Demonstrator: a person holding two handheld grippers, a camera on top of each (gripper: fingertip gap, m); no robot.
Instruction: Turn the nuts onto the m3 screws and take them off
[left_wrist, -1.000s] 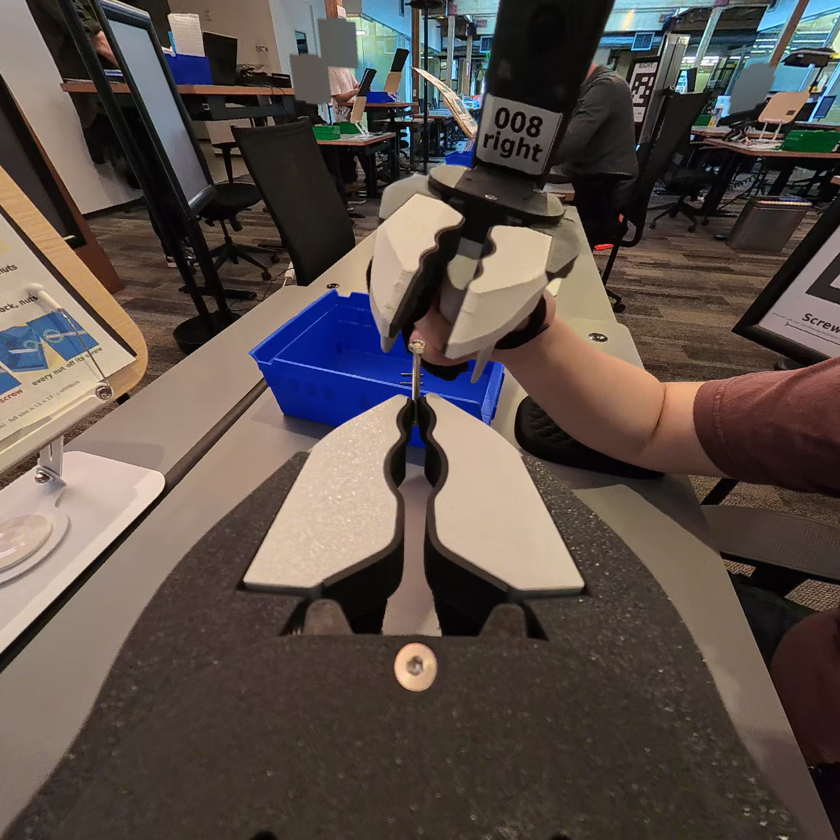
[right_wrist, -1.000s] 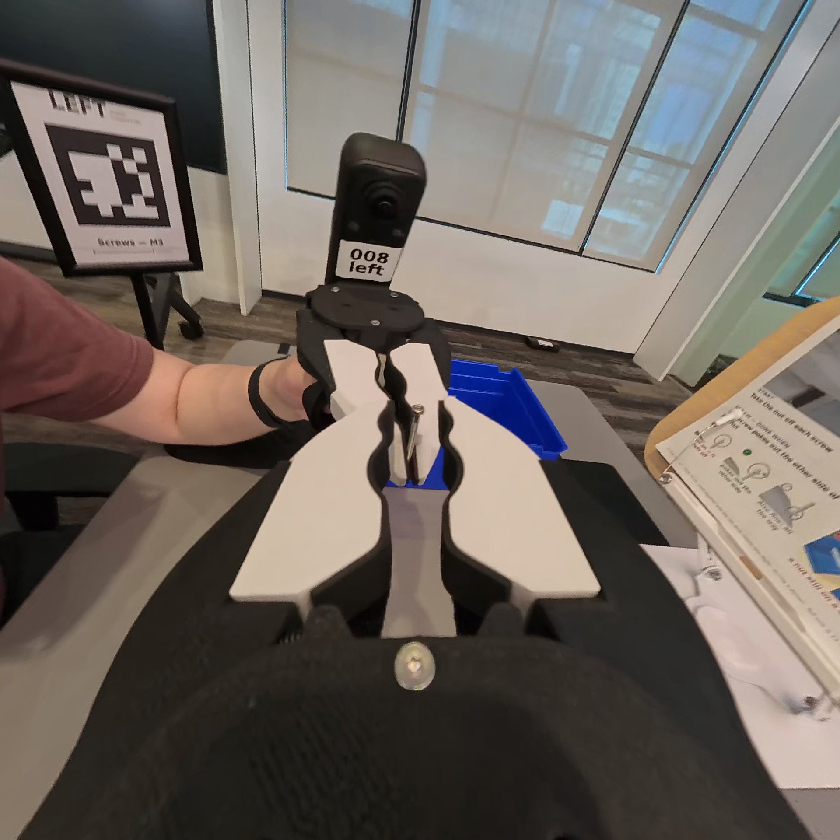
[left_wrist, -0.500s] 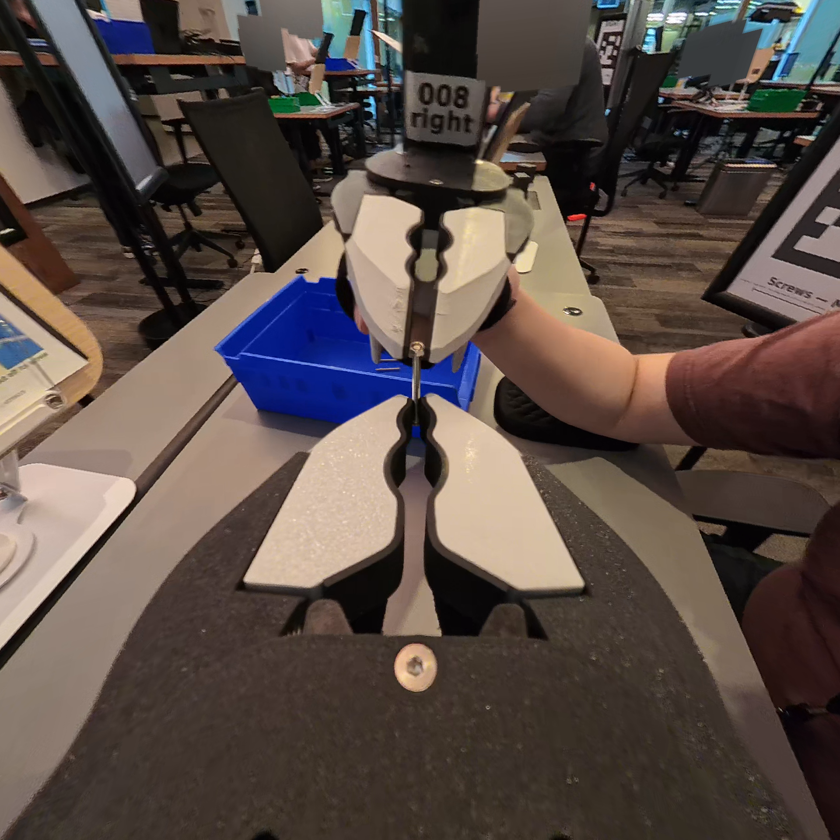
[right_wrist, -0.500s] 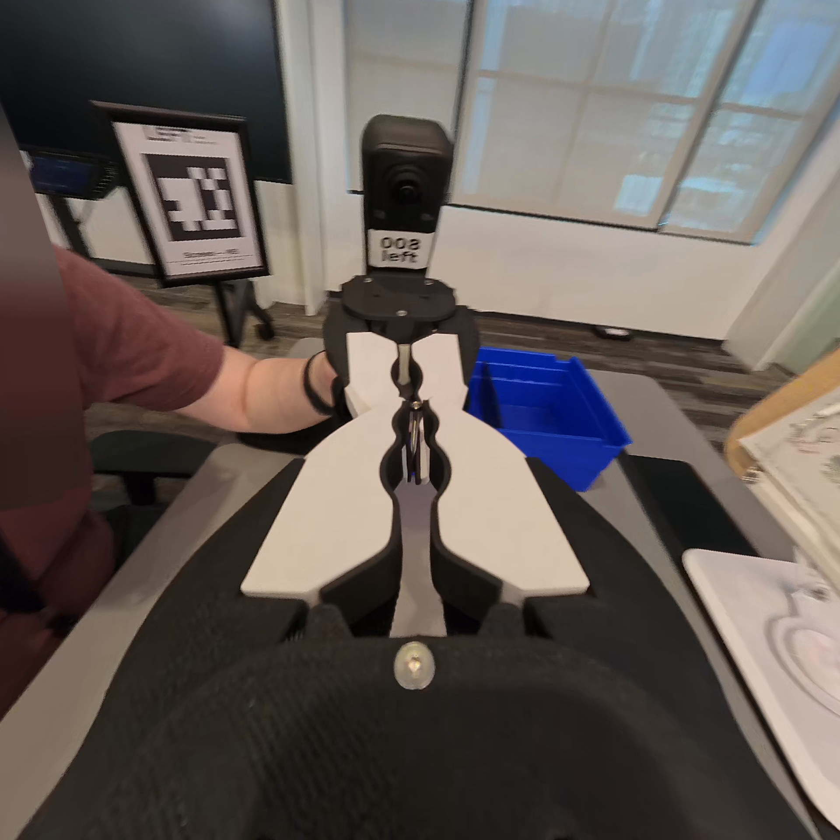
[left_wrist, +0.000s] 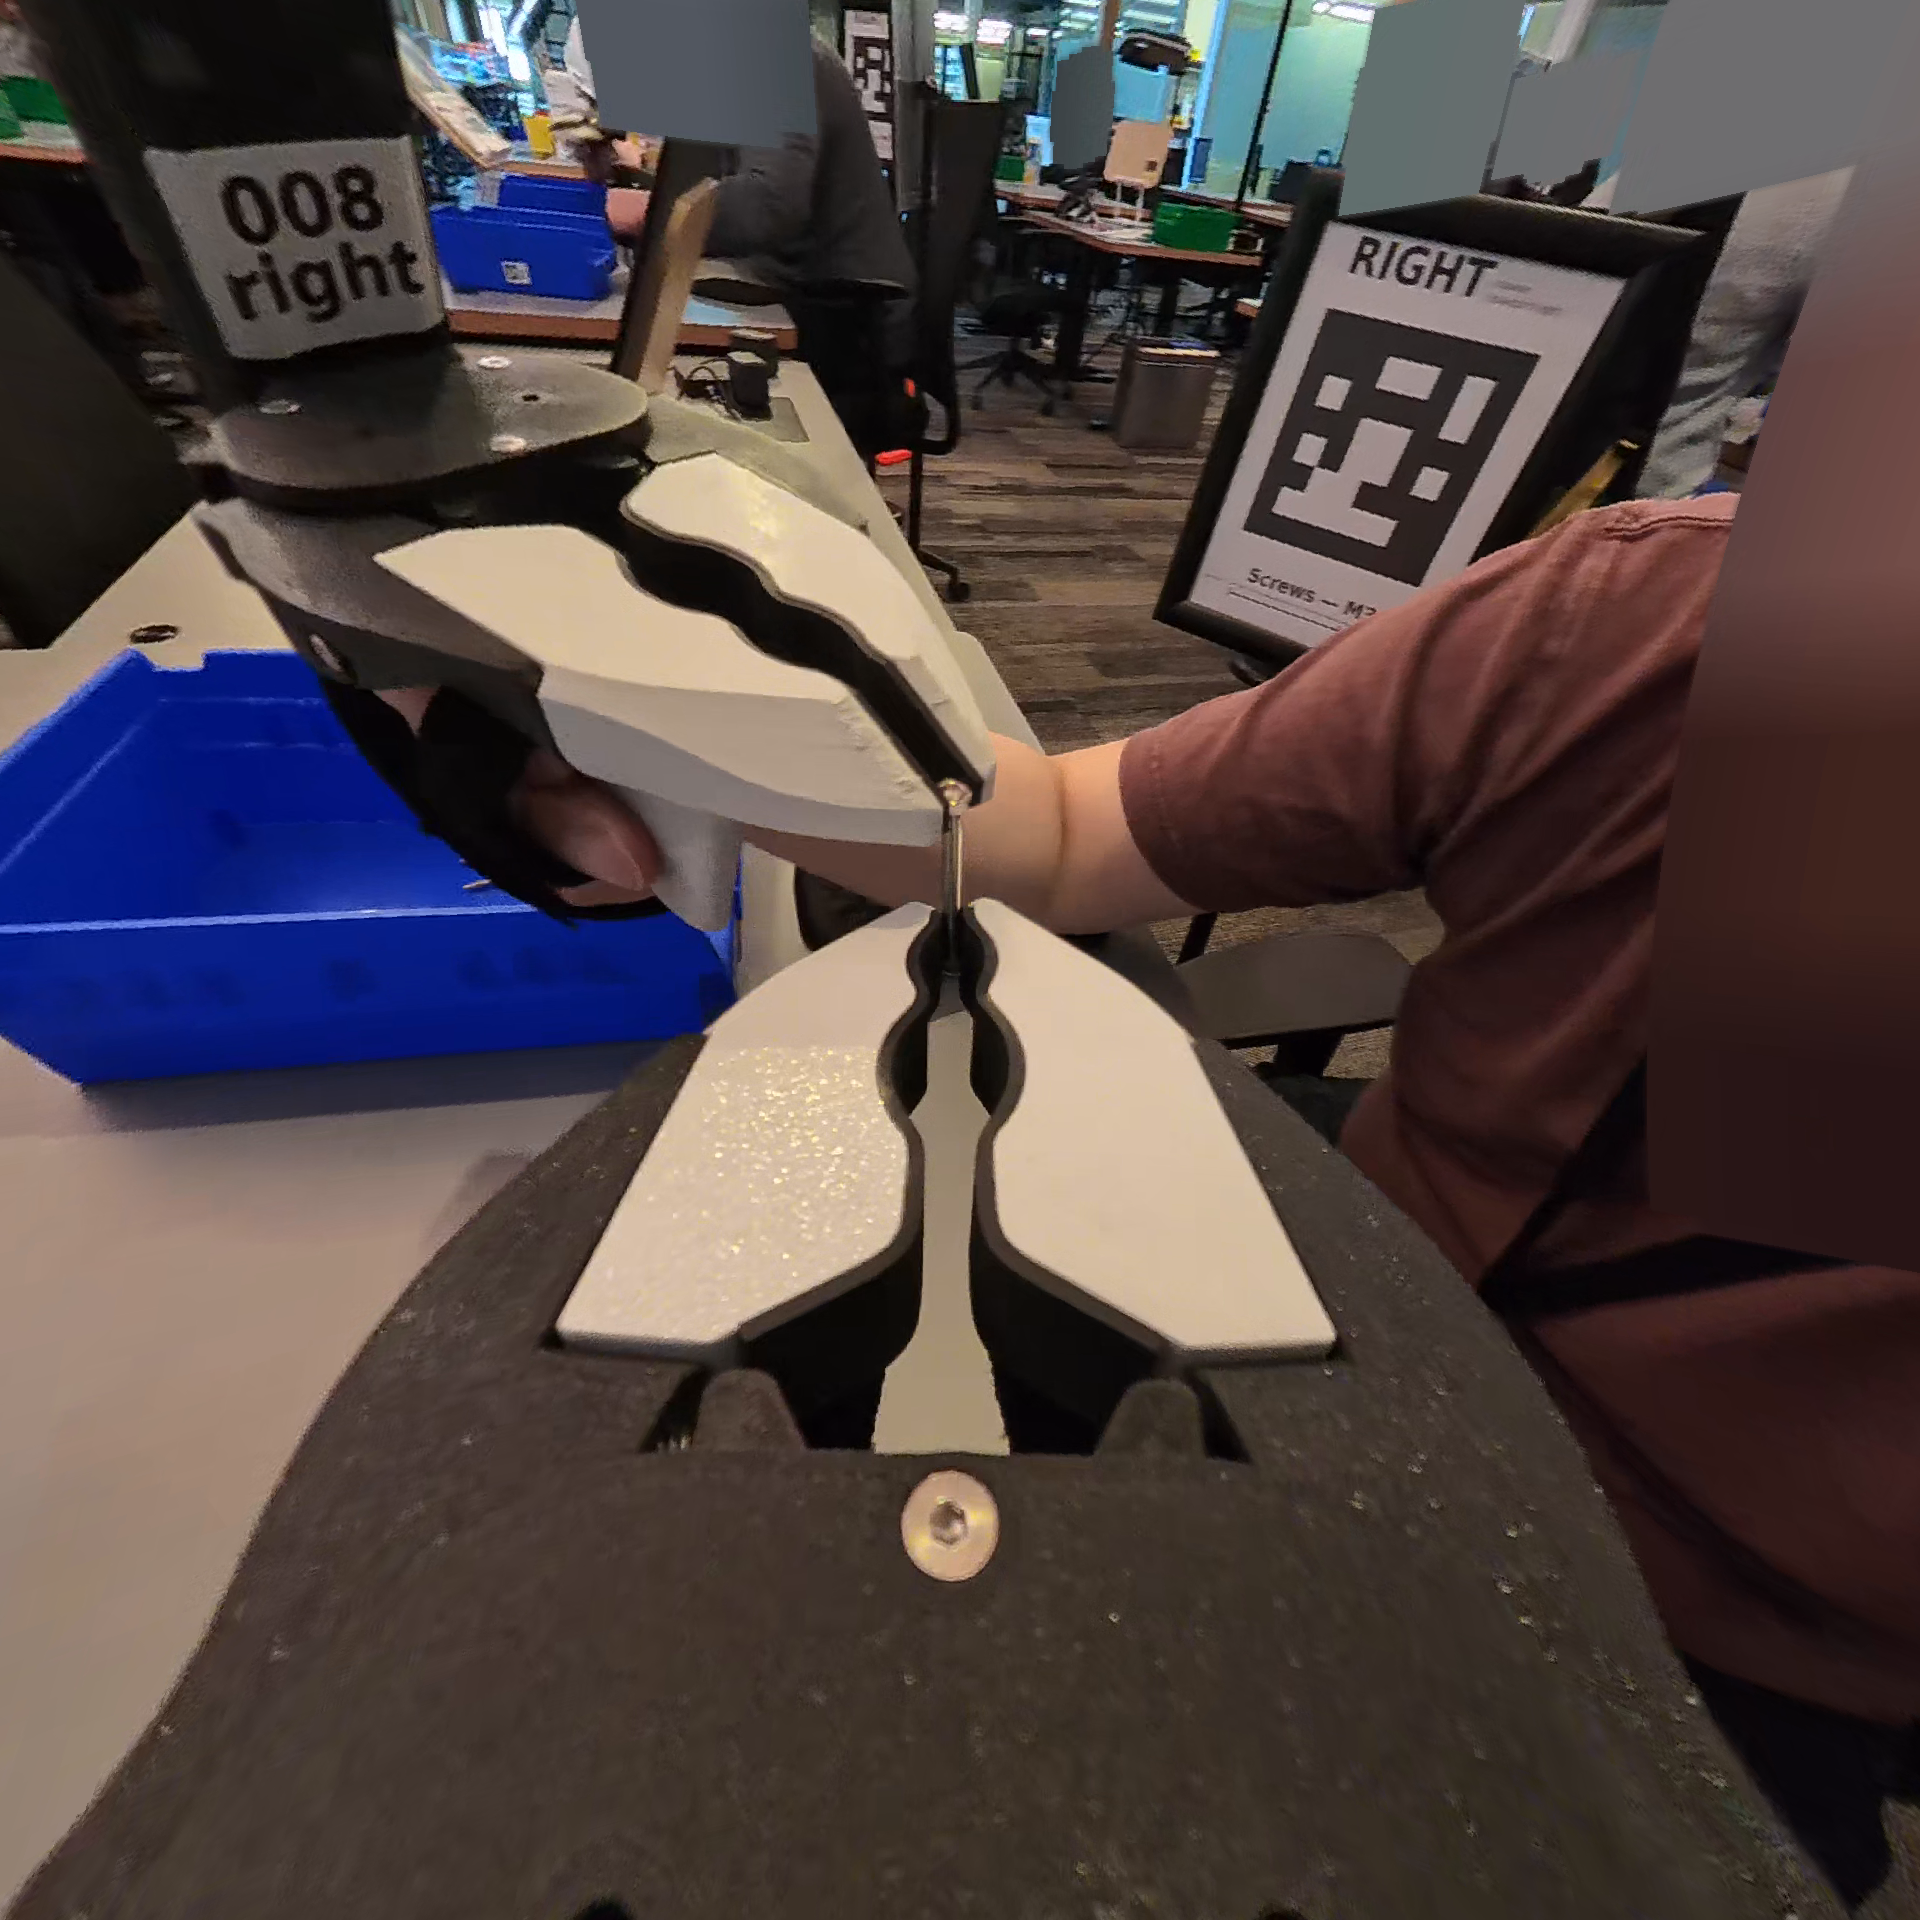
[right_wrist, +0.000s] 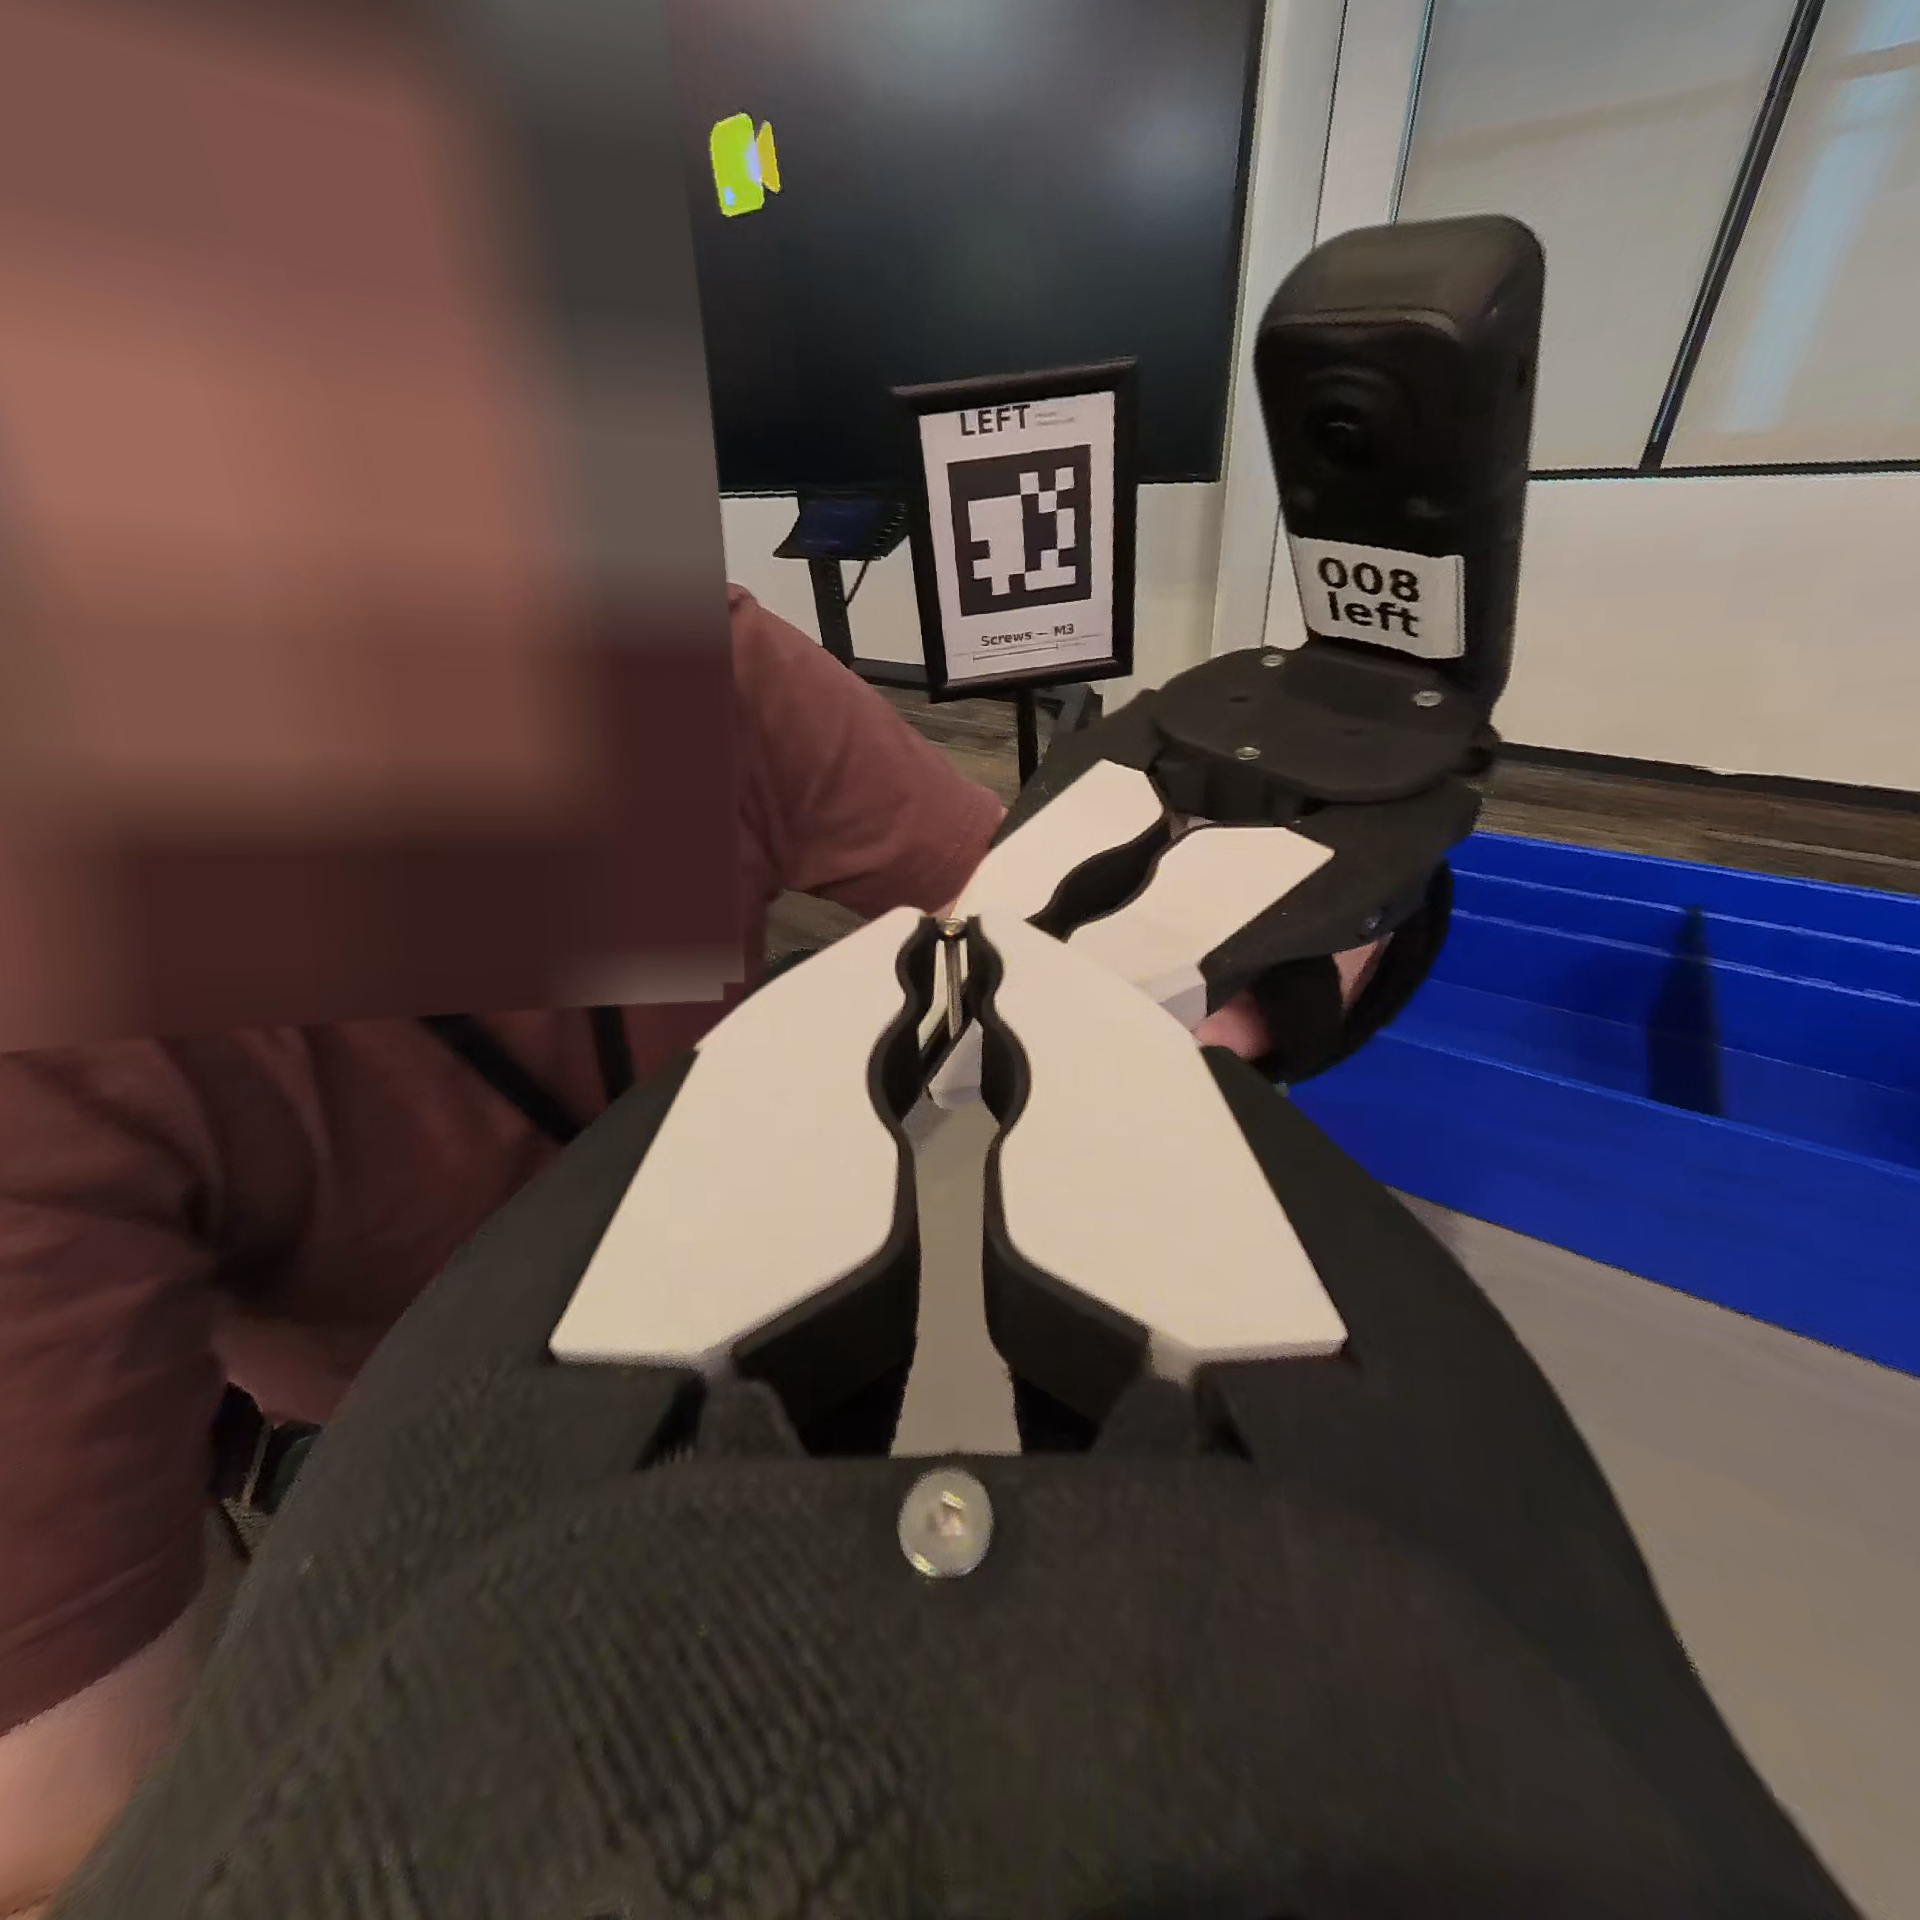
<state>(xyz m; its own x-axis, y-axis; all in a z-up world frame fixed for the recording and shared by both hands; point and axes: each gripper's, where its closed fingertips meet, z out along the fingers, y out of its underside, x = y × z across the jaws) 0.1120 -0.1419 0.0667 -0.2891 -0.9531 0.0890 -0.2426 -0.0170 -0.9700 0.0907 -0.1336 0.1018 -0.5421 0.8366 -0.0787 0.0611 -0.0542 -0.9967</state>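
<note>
A thin metal screw (left_wrist: 950, 873) stands upright between the two grippers. My left gripper (left_wrist: 948, 923) is shut on its lower shaft. My right gripper (left_wrist: 961, 781) comes in from the upper left, tilted on its side, and is shut on the screw's top end, where a small shiny piece sits; I cannot tell whether it is a nut or the head. In the right wrist view the right gripper (right_wrist: 948, 927) pinches that top end, and the screw (right_wrist: 950, 992) runs down through the gap toward the left gripper (right_wrist: 961, 1065), whose tips are mostly hidden.
A blue bin (left_wrist: 312, 966) stands on the grey table (left_wrist: 208, 1299) to the left; it shows at the right in the right wrist view (right_wrist: 1662, 1143). The person's arm (left_wrist: 1351, 748) and torso are close by. Framed marker signs (left_wrist: 1392, 447) (right_wrist: 1023, 530) stand behind. Both grippers' tips are close together, under 4 cm apart.
My right gripper has swung around the screw from straight ahead to lying on its side, still shut on the top end. Both views have turned toward the person. The left grip is unchanged.
</note>
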